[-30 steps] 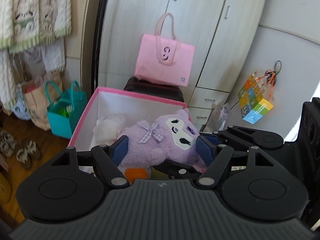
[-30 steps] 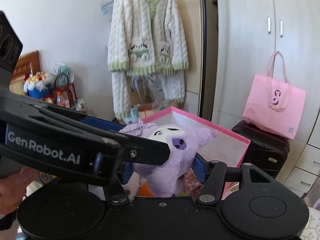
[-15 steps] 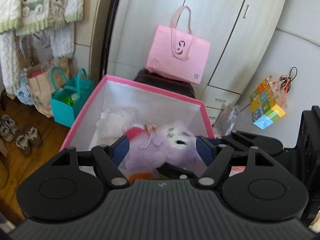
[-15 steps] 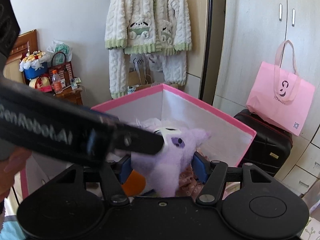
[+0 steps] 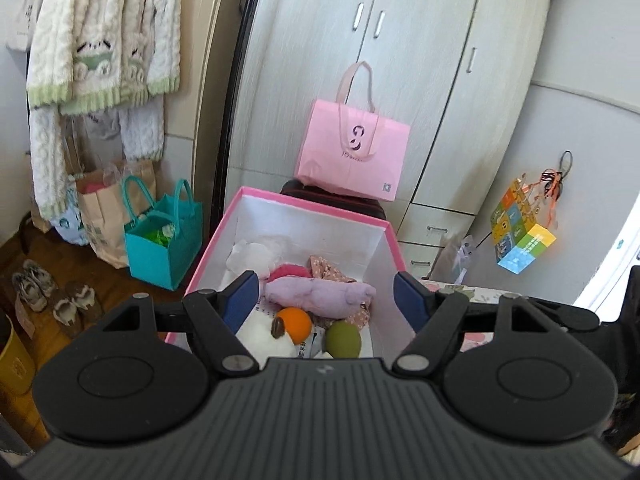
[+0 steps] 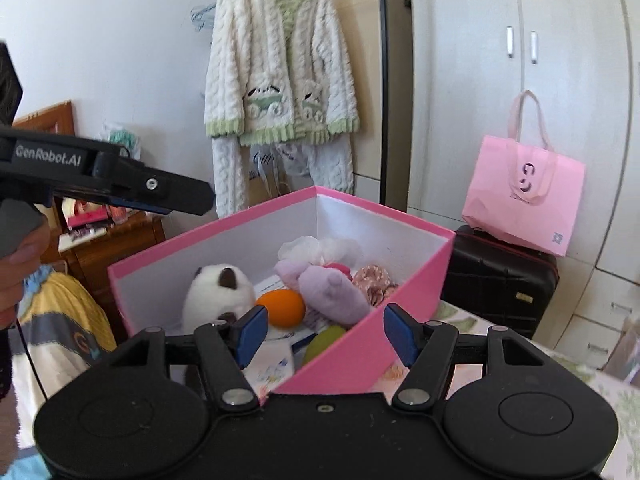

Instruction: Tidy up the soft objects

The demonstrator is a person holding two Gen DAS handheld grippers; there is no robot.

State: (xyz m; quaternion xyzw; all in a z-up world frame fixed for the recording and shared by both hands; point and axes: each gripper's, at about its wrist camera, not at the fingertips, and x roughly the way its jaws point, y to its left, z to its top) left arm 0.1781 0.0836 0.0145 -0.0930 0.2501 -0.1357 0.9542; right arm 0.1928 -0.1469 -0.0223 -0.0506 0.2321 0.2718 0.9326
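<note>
Both tools (image 5: 326, 302) (image 6: 325, 332) gape above pink box (image 6: 360, 354).

I see the fluffy lilac plush toy (image 6: 332, 294) lying on its side in the middle of the pink-rimmed, white-lined cardboard box (image 6: 352, 356), touching the round orange plush ball (image 6: 281, 308) beside it.

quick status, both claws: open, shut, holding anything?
Left claw: open, holding nothing; the purple plush lies in the pink box.
Right claw: open, holding nothing.
</note>
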